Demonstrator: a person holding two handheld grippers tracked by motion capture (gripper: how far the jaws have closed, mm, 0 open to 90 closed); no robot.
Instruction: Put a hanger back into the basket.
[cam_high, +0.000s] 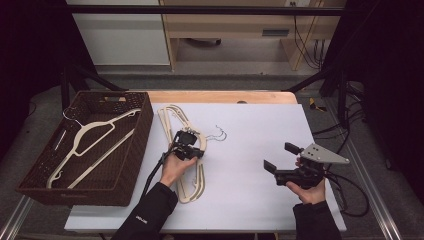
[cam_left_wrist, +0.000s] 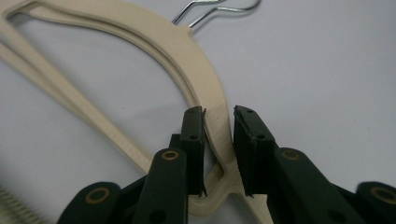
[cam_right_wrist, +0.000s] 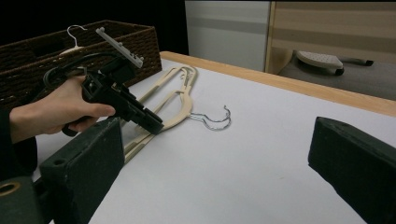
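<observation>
left gripper (cam_left_wrist: 219, 154) is down on the stack of cream hangers (cam_high: 186, 150) lying on the white sheet (cam_high: 250, 190), and in its own view the jaws sit on either side of the curved shoulder of the top hanger (cam_left_wrist: 205, 88), looking closed onto it or just about: left pad is against the plastic, right pad i can't quite tell if there's a sliver of gap. so i'd call it gripping the hanger, only barely

biggest thing first: the wicker basket (cam_high: 30, 180) sits at the left edge of the table with one hanger already lying in it (cam_high: 90, 137), so my guess is this one goes there too. that means a lift and a swing left over the basket wall

for the grab itself, there are at least two hangers nested tight, edges almost flush. i'd make sure the pads pinch just the top one, otherwise the lower one probably drags along or drops halfway. lifting slow and a bit tilted should let them peel apart

the wire hooks (cam_high: 219, 135) lie together too and could snag, so watch that end

right gripper (cam_high: 280, 157) hangs wide open, holding nothing, well off to the right; could pin the lower hanger if needed
</observation>
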